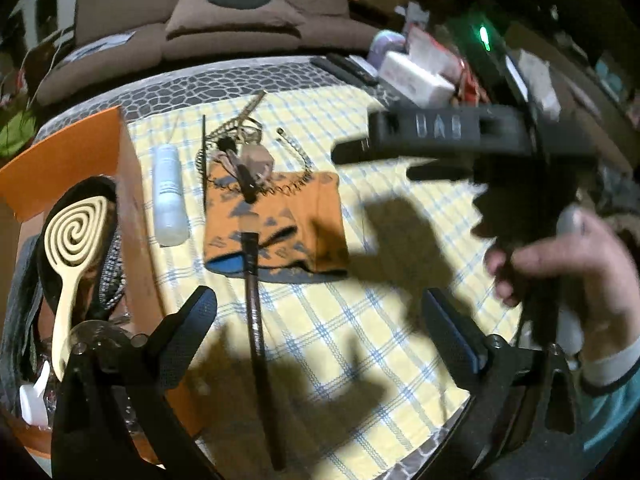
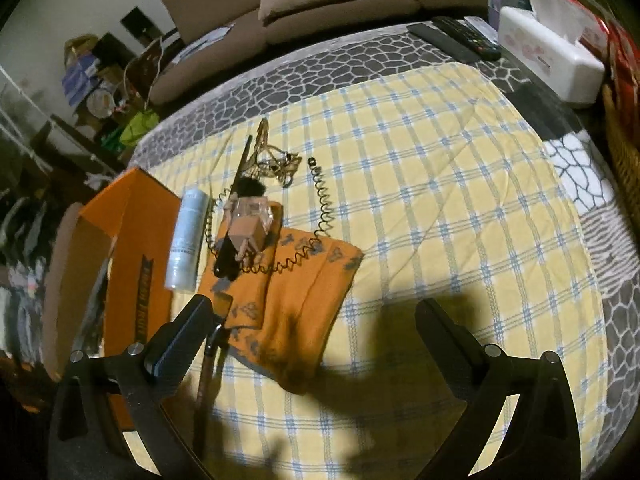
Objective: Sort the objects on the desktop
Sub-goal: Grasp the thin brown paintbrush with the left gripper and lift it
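An orange box (image 1: 80, 152) at the left holds a cream spiral hairbrush (image 1: 76, 236). Beside it lie a white bottle (image 1: 170, 196), an orange patterned cloth (image 1: 288, 220), a perfume bottle (image 1: 256, 160), a black coiled wire (image 2: 324, 208) and a gold tangle (image 2: 272, 156). A long brown stick (image 1: 260, 320) lies on the checked cover, and above it my left gripper (image 1: 324, 324) is open and touches nothing. My right gripper (image 2: 316, 332) is open and empty over the cloth's (image 2: 296, 312) near edge. The left wrist view shows it held by a hand (image 1: 560, 264).
A yellow checked cover (image 2: 440, 200) lies on the table. Remote controls (image 2: 456, 36) and a white tissue box (image 2: 548, 56) sit at the far right. A brown sofa (image 2: 320, 4) stands behind, and a wicker basket (image 2: 624, 160) is at the right edge.
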`<state>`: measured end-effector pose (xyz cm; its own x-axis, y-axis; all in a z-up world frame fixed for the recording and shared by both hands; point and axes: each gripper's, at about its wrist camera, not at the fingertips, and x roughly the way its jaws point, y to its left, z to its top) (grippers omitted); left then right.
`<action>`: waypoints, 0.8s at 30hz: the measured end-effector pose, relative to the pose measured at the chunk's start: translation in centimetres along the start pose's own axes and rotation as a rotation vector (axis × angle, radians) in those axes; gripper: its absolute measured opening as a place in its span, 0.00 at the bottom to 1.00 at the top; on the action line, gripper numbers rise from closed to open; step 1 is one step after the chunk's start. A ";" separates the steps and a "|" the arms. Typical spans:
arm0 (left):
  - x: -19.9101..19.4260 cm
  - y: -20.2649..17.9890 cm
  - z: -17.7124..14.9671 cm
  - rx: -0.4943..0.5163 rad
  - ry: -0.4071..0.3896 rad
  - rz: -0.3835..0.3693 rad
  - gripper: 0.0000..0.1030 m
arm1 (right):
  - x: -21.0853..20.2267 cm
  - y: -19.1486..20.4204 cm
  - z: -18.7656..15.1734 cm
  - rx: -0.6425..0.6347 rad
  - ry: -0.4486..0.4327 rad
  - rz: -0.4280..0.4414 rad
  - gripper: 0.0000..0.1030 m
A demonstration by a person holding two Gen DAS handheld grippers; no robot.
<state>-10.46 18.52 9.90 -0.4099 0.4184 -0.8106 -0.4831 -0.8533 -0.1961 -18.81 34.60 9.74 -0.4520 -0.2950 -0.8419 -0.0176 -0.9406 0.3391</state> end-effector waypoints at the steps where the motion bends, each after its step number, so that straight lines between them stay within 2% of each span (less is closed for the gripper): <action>1: 0.5 -0.6 -0.2 0.021 0.008 0.012 0.87 | -0.2 -0.2 0.1 0.008 -0.004 0.006 0.99; 3: 1.3 -1.2 -0.6 0.048 0.030 0.031 0.75 | -0.6 -0.6 0.3 0.018 -0.016 0.011 0.99; 7: 3.3 -2.0 -1.5 0.081 0.057 0.098 0.68 | -1.3 -1.0 0.6 0.043 -0.039 0.037 0.99; 9: 4.3 -2.0 -1.8 0.084 0.069 0.140 0.54 | -1.5 -1.0 0.7 0.046 -0.043 0.052 0.99; 13: 6.0 -1.4 -2.2 0.085 0.084 0.233 0.51 | -1.6 -0.4 0.6 0.018 -0.042 0.059 0.99; 17: 6.9 -0.7 -2.4 0.062 0.094 0.262 0.50 | -1.3 0.5 0.4 -0.011 -0.034 0.065 0.98; 19: 7.1 -0.3 -2.5 0.044 0.097 0.263 0.45 | -1.2 0.7 0.4 -0.022 -0.030 0.067 0.98; 20: 7.2 0.0 -2.4 0.037 0.100 0.261 0.42 | -1.1 0.9 0.3 -0.026 -0.027 0.067 0.97; 22: 7.3 0.6 -2.4 0.006 0.103 0.239 0.29 | -1.0 1.1 0.2 -0.030 -0.025 0.068 0.97; 23: 7.2 0.8 -2.3 -0.003 0.101 0.229 0.18 | -0.9 1.1 0.2 -0.032 -0.024 0.068 0.97; 24: 7.0 0.9 -2.3 -0.010 0.093 0.211 0.11 | -0.9 1.2 0.2 -0.034 -0.024 0.067 0.97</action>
<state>-11.96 19.99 2.79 -0.4279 0.2005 -0.8813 -0.3861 -0.9222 -0.0224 -18.61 33.78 10.98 -0.4724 -0.3540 -0.8071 0.0435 -0.9240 0.3798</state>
